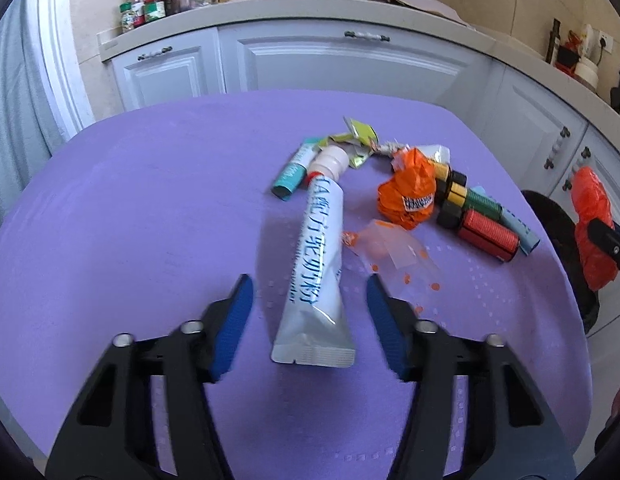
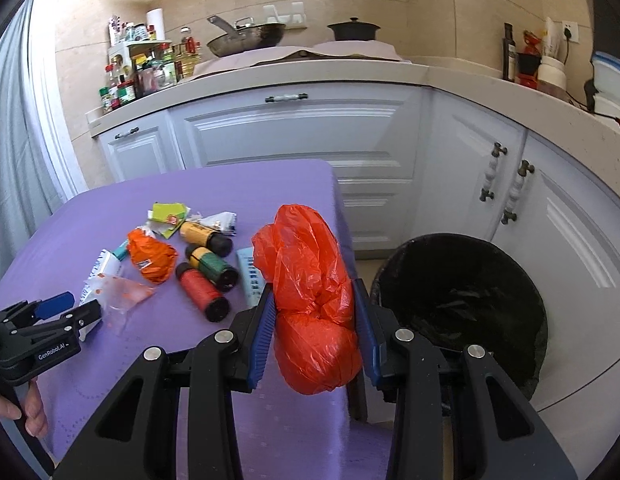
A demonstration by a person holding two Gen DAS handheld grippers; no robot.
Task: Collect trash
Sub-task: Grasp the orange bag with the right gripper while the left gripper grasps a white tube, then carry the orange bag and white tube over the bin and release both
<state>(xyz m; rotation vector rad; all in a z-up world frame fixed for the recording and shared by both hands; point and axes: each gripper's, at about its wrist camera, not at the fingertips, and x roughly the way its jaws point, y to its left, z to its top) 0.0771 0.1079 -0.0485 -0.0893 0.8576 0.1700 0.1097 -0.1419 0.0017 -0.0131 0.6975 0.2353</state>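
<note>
While the right tool (image 2: 314,320) pinches an orange plastic bag (image 2: 310,300) between its blue pads, the bag's lower bulge hides part of the purple worktop (image 2: 229,184) edge behind it, and its crumpled folds make its contents impossible to tell. It stands roughly upright in the grip, long axis vertical, held above the worktop's right edge, just left of the black bin (image 2: 462,304), whose dark liner shows little detail. On the left side, the left tool (image 1: 310,312) is spread wide, holding nothing, its pads flanking a white tube (image 1: 318,264) without touching it. That tube lies flat on the worktop, crimped end toward the camera, capped end pointing away toward the cabinets. Beyond it lie a crumpled orange wrapper (image 1: 408,196), a clear film with orange dots (image 1: 390,248), a teal tube (image 1: 295,172), thread spools (image 1: 474,216) side by side, and a green packet (image 1: 356,140), partly overlapped.
</note>
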